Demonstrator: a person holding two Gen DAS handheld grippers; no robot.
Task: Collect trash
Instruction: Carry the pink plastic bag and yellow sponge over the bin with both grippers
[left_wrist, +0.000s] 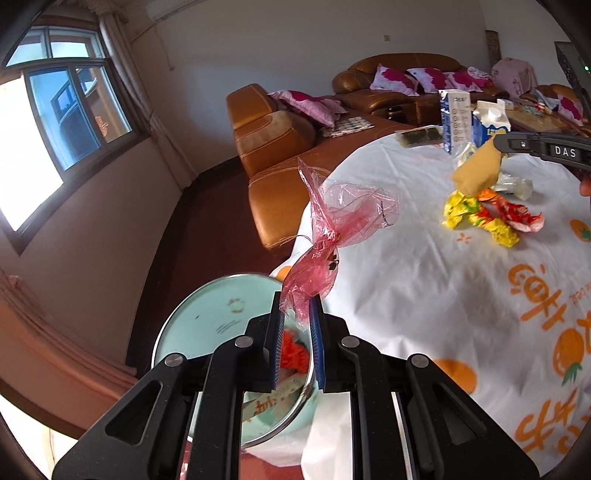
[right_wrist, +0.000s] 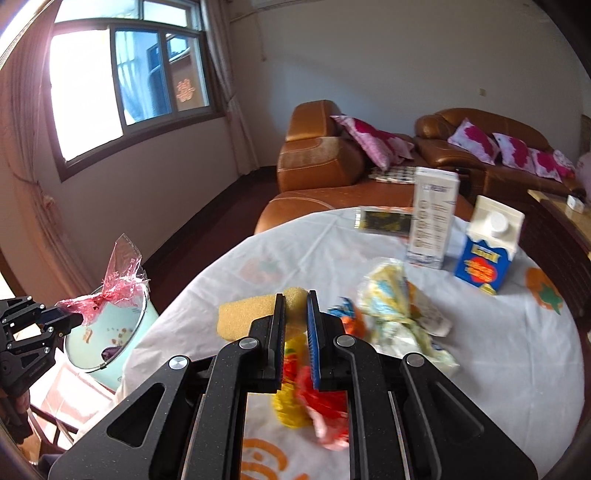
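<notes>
Beside the table (left_wrist: 424, 280), pink cellophane (left_wrist: 332, 221) pinched between left fingers (left_wrist: 275, 325).

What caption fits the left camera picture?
Left gripper pinches a pink wrapper above the mint bin.

Crinkly glossy see-through pink cellophane wrapper (left_wrist: 332, 221), rough porous yellow sponge (right_wrist: 251, 314), matt black plastic left gripper (left_wrist: 295, 317) with ribbed blue pads, smooth glossy mint bin (left_wrist: 207, 325) with shiny metal rim, thin wrinkled white plastic tablecloth (left_wrist: 424, 295), glossy tan leather sofa (right_wrist: 317, 162), coated paper cartons (right_wrist: 432, 218).
</notes>
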